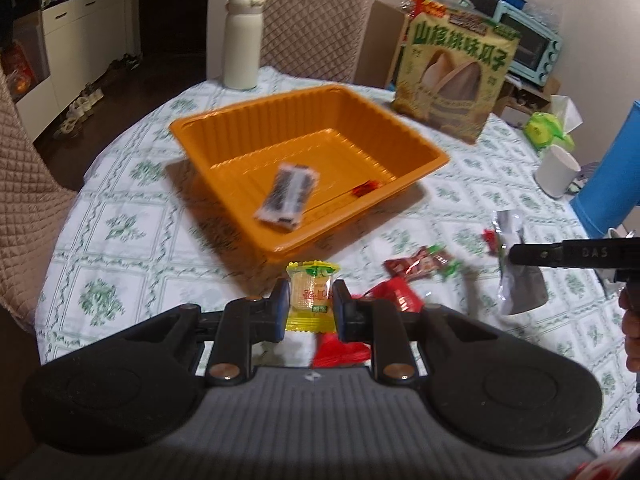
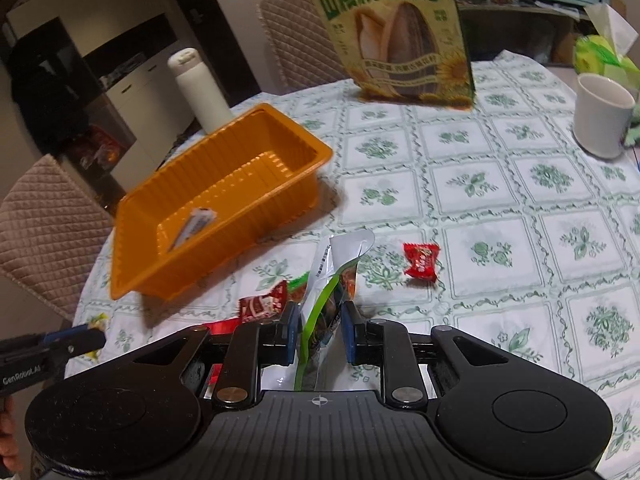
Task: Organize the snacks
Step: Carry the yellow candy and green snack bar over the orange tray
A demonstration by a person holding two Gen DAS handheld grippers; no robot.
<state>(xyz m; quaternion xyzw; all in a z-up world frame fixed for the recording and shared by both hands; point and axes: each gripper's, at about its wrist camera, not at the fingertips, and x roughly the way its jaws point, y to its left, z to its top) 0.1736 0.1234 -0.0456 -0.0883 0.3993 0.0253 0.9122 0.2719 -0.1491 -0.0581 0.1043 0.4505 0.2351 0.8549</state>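
My left gripper (image 1: 311,300) is shut on a small yellow candy packet (image 1: 312,286), held above the tablecloth just in front of the orange tray (image 1: 224,120). Inside the tray lie a dark wrapped snack bar (image 1: 289,194) and a small red candy (image 1: 365,189). My right gripper (image 2: 320,316) is shut on a silver pouch with a green stripe (image 2: 340,256), lifted off the table; the same pouch (image 1: 520,280) shows at the right of the left wrist view. Loose red wrapped snacks (image 1: 416,264) lie on the cloth near both grippers, and one red candy (image 2: 420,260) lies apart.
A large sunflower seed bag (image 1: 452,76) stands behind the tray. A white bottle (image 1: 242,40) is at the table's far left, a white cup (image 2: 602,114) and green tissue pack (image 1: 546,128) at the right. A blue container (image 1: 608,172) stands on the right. Quilted chairs surround the table.
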